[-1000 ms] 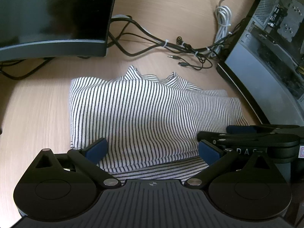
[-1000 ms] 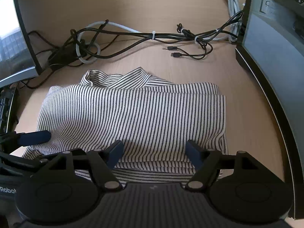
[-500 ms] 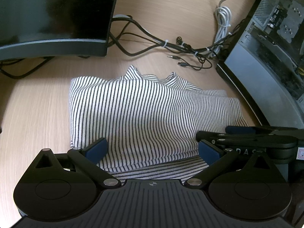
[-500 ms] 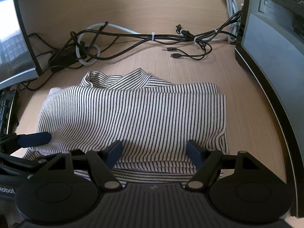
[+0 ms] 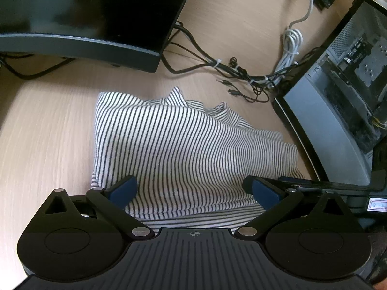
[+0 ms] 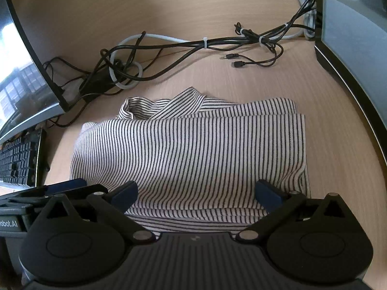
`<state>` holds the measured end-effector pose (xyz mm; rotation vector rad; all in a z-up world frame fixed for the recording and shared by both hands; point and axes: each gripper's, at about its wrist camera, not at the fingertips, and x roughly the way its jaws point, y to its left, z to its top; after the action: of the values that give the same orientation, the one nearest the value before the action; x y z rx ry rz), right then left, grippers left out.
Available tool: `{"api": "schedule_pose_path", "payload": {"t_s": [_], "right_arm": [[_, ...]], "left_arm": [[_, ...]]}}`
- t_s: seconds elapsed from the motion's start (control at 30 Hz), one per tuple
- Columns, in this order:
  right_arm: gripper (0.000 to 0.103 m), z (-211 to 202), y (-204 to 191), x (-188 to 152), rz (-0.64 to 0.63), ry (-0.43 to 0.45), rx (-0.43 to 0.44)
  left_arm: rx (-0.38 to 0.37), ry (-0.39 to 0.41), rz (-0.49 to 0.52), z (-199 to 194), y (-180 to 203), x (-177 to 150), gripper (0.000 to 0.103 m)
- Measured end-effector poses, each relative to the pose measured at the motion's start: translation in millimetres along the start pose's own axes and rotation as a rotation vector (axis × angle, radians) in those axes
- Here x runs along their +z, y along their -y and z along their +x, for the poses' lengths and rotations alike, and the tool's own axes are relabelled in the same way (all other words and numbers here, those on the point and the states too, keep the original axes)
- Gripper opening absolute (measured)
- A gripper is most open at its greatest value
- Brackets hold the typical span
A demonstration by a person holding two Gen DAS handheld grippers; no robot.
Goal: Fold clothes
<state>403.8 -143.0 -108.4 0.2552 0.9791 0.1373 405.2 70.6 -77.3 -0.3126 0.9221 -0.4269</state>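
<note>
A black-and-white striped shirt point(image 5: 183, 145) lies folded into a thick rectangle on the wooden desk, with its collar at the far edge; it also shows in the right wrist view point(image 6: 193, 149). My left gripper point(image 5: 193, 192) is open and empty, fingers spread above the near edge of the shirt. My right gripper point(image 6: 196, 193) is open and empty too, hovering over the shirt's near edge. The right gripper's fingers point(image 5: 314, 186) show at the right of the left wrist view. The left gripper's fingers point(image 6: 65, 184) show at the left of the right wrist view.
A dark monitor point(image 5: 84, 12) stands at the back left. A computer case point(image 5: 338, 120) stands to the right. A bundle of cables point(image 6: 193, 46) runs behind the shirt. A keyboard point(image 6: 17, 162) lies at the left.
Both grippers have lifted and drawn back a little from the shirt, so it looks smaller. The shirt has not moved. Both grippers stay open.
</note>
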Motion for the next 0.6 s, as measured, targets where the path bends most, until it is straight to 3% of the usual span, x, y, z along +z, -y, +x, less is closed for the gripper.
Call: {"api": "schedule_pose_path", "payload": {"t_s": [0.2, 0.37, 0.6], "right_arm": [[0.101, -25.0, -7.6, 3.6, -0.112, 0.119, -0.121], [0.101, -7.8, 3.3, 2.9, -0.125, 0.029, -0.240], [0.103, 0.2, 20.2, -5.9, -0.061, -0.019, -0.223]], "left_arm": [[0.055, 0.005, 0.063, 4.2, 10.6, -4.1, 0.103], [0.095, 0.012, 0.099, 7.1, 18.1, -7.2, 0.103], [0.090, 0.015, 0.107, 7.8, 17.0, -7.0, 0.103]]}}
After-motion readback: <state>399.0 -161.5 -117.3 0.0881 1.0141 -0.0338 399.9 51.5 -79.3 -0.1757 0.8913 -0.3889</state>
